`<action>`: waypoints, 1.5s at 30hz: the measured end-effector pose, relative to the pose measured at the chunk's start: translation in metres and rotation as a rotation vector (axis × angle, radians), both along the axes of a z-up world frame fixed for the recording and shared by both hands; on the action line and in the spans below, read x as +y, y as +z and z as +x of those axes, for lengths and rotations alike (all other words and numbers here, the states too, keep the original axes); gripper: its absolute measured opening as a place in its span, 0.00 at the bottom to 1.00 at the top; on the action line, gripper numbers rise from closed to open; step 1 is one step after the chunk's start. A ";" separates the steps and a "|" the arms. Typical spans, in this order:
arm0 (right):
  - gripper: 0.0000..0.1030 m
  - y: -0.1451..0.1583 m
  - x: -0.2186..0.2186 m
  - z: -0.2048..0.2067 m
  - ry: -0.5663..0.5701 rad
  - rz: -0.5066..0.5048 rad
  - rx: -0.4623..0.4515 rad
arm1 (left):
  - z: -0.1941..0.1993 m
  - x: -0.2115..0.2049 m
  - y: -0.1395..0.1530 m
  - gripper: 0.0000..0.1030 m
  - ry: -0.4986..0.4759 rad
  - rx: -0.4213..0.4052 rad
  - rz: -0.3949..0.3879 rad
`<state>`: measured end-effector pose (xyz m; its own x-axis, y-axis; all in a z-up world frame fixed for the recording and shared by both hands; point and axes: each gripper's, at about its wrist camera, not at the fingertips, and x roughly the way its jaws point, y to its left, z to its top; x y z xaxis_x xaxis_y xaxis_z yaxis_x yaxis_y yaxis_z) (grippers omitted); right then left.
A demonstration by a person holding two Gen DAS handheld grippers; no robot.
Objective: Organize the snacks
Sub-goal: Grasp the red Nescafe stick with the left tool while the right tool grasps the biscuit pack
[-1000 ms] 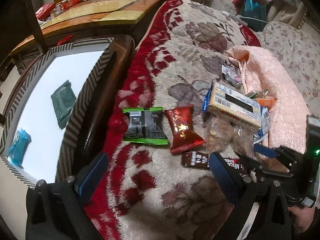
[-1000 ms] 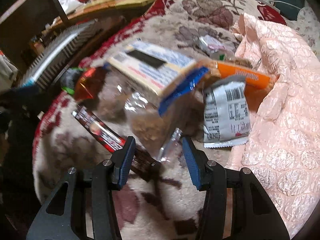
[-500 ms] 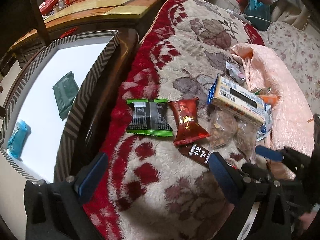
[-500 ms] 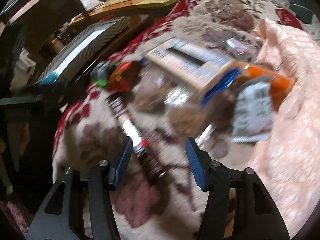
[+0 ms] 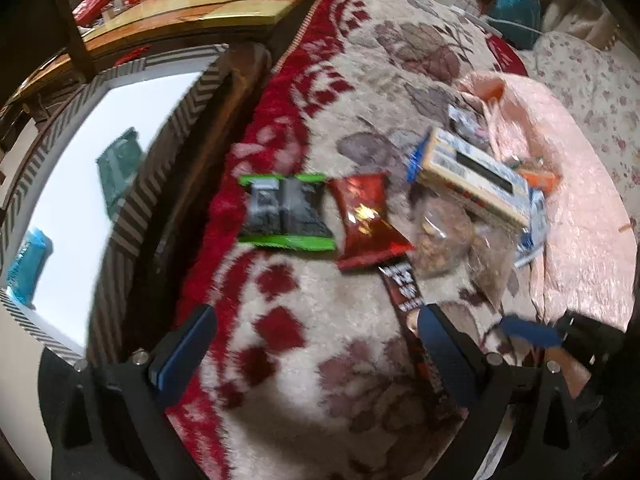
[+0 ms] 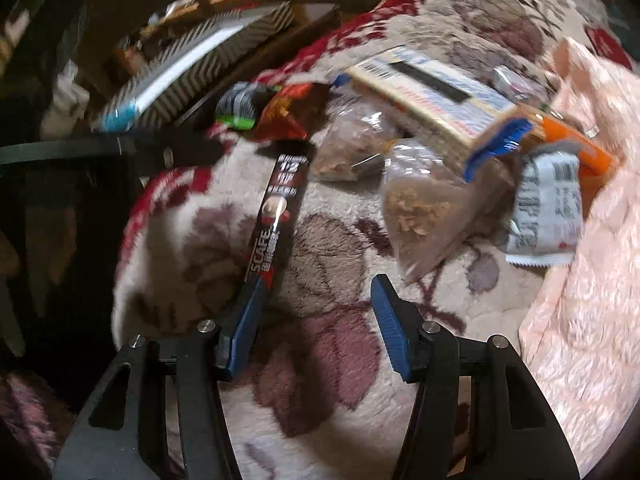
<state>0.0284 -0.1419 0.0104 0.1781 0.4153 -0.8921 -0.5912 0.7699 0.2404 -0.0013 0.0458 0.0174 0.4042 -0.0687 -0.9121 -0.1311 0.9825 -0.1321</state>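
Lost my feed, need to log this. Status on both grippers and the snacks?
Right gripper open, just widened, nothing between fingers. Left gripper open, empty. Coffee stick beside right gripper's left finger. Snack pile crowded.

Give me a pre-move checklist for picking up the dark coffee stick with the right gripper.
1. Right gripper open, nothing between its fingers: ok.
2. Coffee stick lies flat on the blanket, uncovered: ok.
3. Stick centred between the fingers: not ok; its near end sits at the left finger.
4. Left gripper open and empty: ok.
5. White tray has free room: ok.
6. Clear nut bag away from the stick: ok.
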 end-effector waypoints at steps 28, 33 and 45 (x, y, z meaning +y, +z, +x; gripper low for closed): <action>0.66 0.053 -0.001 0.062 0.062 -0.035 -0.284 | -0.004 -0.020 -0.026 0.27 -0.087 0.047 0.004; 0.66 0.049 0.021 0.091 0.191 -0.116 -0.277 | -0.005 -0.019 -0.026 0.26 -0.103 0.044 -0.003; 0.64 0.015 0.037 0.115 0.250 -0.127 -0.154 | -0.007 -0.019 -0.029 0.29 -0.135 0.025 -0.005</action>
<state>0.1438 -0.1052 0.0255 0.2215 0.3505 -0.9100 -0.7880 0.6141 0.0448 -0.0079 0.0269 -0.0117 0.3683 -0.1259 -0.9212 -0.0007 0.9908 -0.1356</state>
